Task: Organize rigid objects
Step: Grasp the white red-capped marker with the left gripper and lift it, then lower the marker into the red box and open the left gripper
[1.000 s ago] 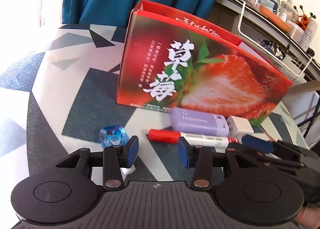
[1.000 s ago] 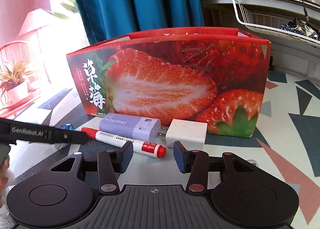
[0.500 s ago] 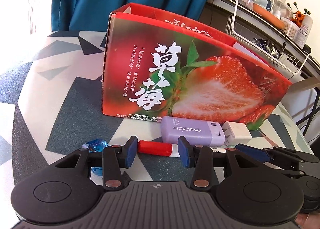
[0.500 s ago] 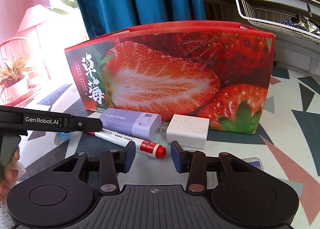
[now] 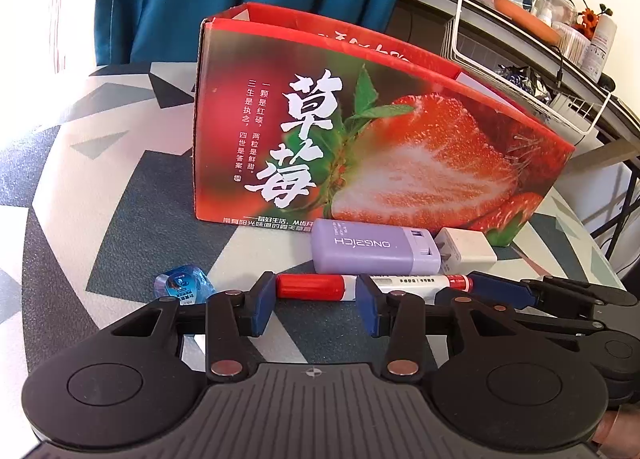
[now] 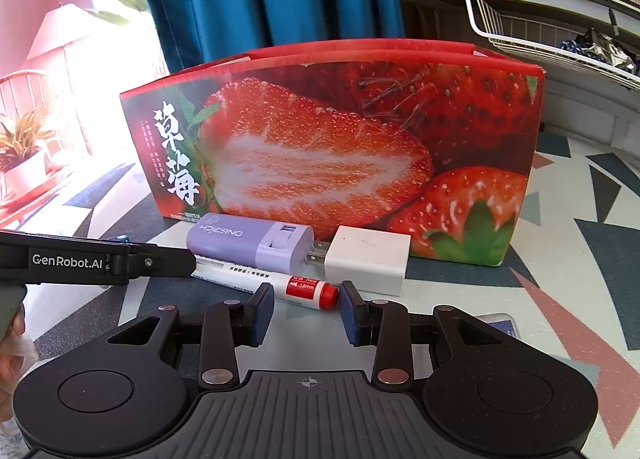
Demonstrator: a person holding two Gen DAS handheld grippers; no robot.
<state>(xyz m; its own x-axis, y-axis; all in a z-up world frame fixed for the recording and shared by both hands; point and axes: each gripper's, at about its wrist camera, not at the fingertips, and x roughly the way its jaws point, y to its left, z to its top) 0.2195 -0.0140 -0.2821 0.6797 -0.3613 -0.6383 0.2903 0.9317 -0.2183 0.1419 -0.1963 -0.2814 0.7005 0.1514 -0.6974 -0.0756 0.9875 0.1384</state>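
A red-capped white marker (image 5: 312, 286) lies flat on the patterned table in front of the strawberry box (image 5: 360, 139). My left gripper (image 5: 316, 307) is open, low over the table. The marker's red cap shows in the gap just past its tips, and no pad presses on it. My right gripper (image 6: 306, 311) is open too, its narrow gap framing the marker's (image 6: 240, 275) red tip end without touching. Behind the marker lie a purple power bank (image 5: 368, 247) and a white charger (image 5: 466, 251) plugged together. Each gripper shows in the other's view: right gripper (image 5: 480, 287), left gripper (image 6: 168, 259).
A small blue packet (image 5: 182, 285) lies left of the marker cap. The open-topped strawberry box (image 6: 320, 139) stands right behind the objects. A flat blue-edged thing (image 6: 496, 323) lies by my right finger. Teal curtain, a wire rack and a cluttered shelf stand behind the table.
My left gripper has shifted right, from in front of the blue packet to in front of the marker's cap. My right gripper's jaws have narrowed and sit closer to the marker's tip.
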